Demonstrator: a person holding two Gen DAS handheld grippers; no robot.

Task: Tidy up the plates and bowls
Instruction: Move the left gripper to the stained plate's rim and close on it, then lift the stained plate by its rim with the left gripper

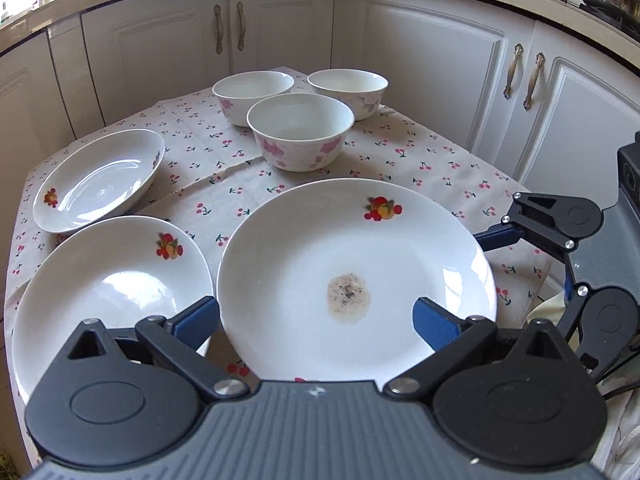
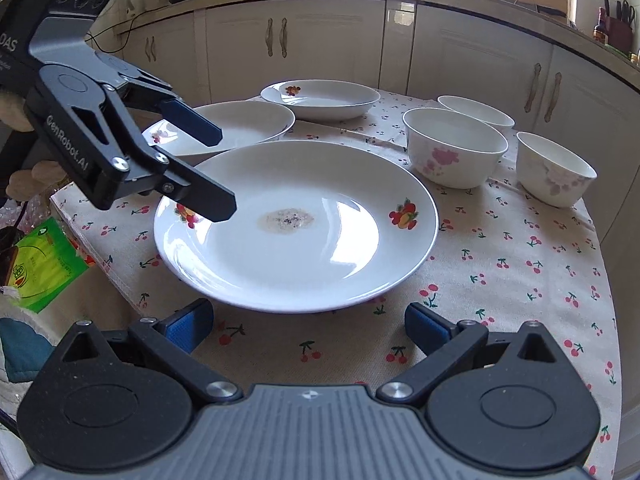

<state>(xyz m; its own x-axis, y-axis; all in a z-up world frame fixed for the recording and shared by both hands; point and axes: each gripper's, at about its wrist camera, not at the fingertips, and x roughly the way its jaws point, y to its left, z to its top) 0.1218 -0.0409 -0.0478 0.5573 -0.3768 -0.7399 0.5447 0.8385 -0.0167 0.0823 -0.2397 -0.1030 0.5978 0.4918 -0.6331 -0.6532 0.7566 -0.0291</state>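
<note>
A large white plate [image 1: 356, 280] [image 2: 296, 224] with fruit prints and a brown stain in its middle lies on the cherry-print tablecloth [image 2: 500, 264]. My left gripper [image 1: 316, 320] [image 2: 224, 172] is open over the plate's near-left rim, one finger above the plate and the other toward a second plate [image 1: 108, 280] [image 2: 240, 126]. My right gripper [image 2: 308, 328] is open just short of the big plate's edge and holds nothing. A third, deeper plate [image 1: 100, 184] [image 2: 320, 98] lies further off. Three white bowls with pink flowers [image 1: 300, 132] [image 1: 253, 96] [image 1: 348, 90] stand upright together.
White kitchen cabinets [image 1: 280, 28] and a counter ring the small table. The cloth's edge [image 2: 120, 280] drops off left of the big plate, with a green packet [image 2: 44, 264] below it. Bare cloth [image 2: 520, 320] lies right of the plate, before the bowls [image 2: 454, 146].
</note>
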